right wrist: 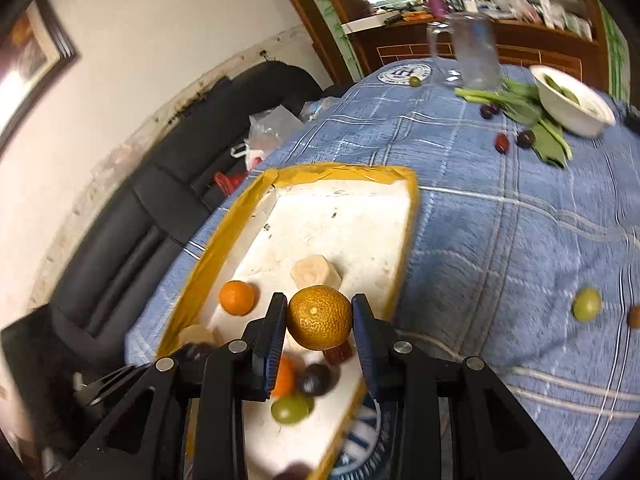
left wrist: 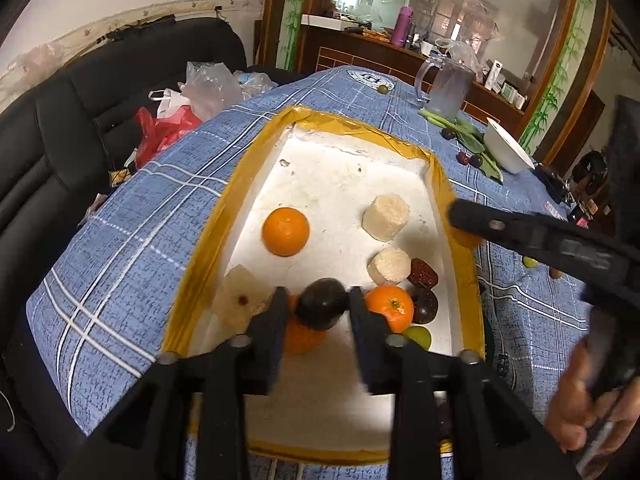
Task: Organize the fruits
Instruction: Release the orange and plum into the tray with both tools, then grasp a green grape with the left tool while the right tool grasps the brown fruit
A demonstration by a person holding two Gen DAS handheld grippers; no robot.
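Several fruits already boxed; strays remain on the tablecloth [right wrist: 500,216].
Left gripper [left wrist: 318,308] jaws flank a dark plum [left wrist: 322,306], contact unclear; right gripper [right wrist: 320,320] clamps a mandarin [right wrist: 320,322] above the foam box [right wrist: 352,172]; a green grape [right wrist: 587,304] waits outside.

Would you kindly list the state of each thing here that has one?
left hand-held gripper: open, with the dark plum between its fingers, above the foam tray.
right hand-held gripper: shut on the mandarin.
foam tray: open-topped, partly filled with fruit.
white bowl: tilted on its side.
pitcher: upright.
green grape: loose on the cloth, outside the foam tray.
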